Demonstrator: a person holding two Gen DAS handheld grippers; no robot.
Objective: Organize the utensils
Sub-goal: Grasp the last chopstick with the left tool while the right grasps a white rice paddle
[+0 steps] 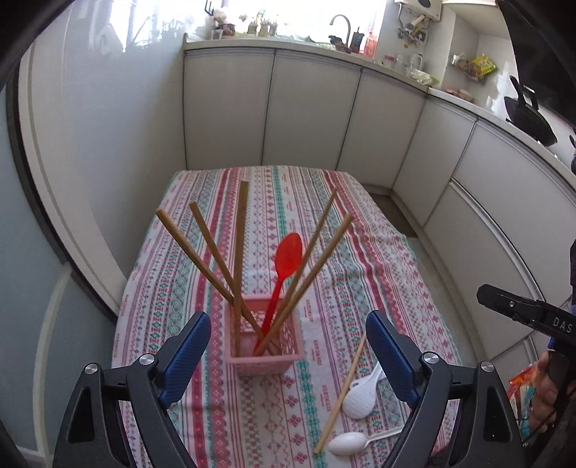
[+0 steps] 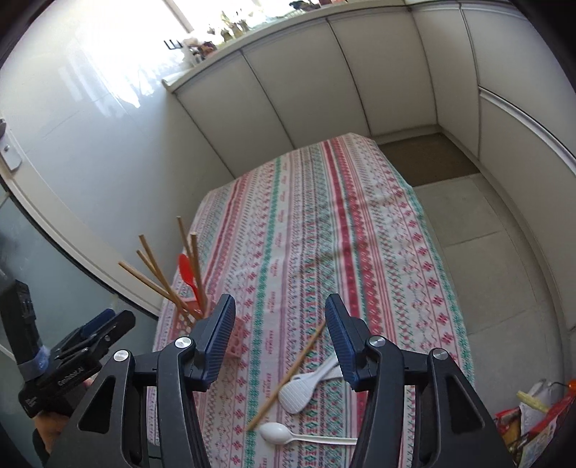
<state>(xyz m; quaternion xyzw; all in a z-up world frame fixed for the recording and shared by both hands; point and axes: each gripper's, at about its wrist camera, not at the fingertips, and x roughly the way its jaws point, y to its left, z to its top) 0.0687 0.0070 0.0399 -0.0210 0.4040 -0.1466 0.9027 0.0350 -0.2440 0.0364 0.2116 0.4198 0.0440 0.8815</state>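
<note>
left claw (image 1: 288, 354) spread wide, empty, level behind pink basket (image 1: 262, 338). right claw (image 2: 280, 343) spread wide, empty, tilted down over loose chopstick (image 2: 286, 376) and white spoons (image 2: 306, 387).

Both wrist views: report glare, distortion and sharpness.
Left wrist view: window blown out white, glare on the glossy wall, cabinets bowed by fisheye, basket sharp. Right wrist view: window overexposed, reflection washing the wall, tablecloth stripes curved, loose chopstick in focus.
</note>
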